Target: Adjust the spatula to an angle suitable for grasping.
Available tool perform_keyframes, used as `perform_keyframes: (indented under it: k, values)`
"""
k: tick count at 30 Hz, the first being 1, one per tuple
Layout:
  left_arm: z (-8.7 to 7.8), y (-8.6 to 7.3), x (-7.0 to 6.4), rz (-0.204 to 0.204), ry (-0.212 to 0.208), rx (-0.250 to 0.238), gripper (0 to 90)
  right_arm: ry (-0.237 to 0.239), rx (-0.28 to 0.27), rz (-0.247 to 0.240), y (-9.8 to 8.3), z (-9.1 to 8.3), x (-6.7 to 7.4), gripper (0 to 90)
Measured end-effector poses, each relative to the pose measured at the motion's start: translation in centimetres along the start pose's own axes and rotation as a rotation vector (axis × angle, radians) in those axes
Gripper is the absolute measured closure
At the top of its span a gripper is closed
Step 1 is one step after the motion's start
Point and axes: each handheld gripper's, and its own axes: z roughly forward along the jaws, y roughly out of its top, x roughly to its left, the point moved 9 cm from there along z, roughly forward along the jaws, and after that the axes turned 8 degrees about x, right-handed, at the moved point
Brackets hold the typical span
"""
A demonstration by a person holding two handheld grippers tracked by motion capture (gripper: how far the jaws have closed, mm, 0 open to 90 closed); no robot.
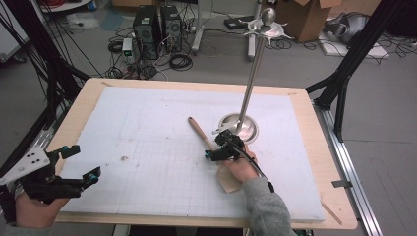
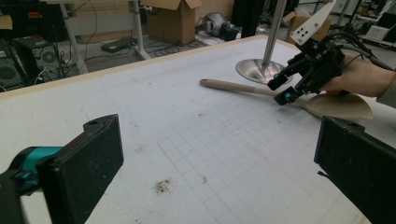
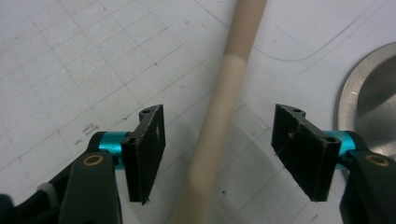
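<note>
High view: right gripper sits at frame centre over the wooden spatula, just below the metal stand. Left gripper hovers at lower left, jaws wide, nothing between them.

Left gripper view: spatula lies at upper right on the white mat (blade under the other hand).

Right gripper view: jaws half open, straddling the spatula handle with clear gaps on both sides; no contact.
</note>
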Motion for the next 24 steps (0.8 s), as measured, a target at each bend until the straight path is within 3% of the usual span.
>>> perform_keyframes:
  k: [24]
  values:
    - [-0.01,0.03,0.0,0.0,0.004,-0.002,1.7,-0.011,0.032,-0.004,-0.32,0.0,0.16,55.1]
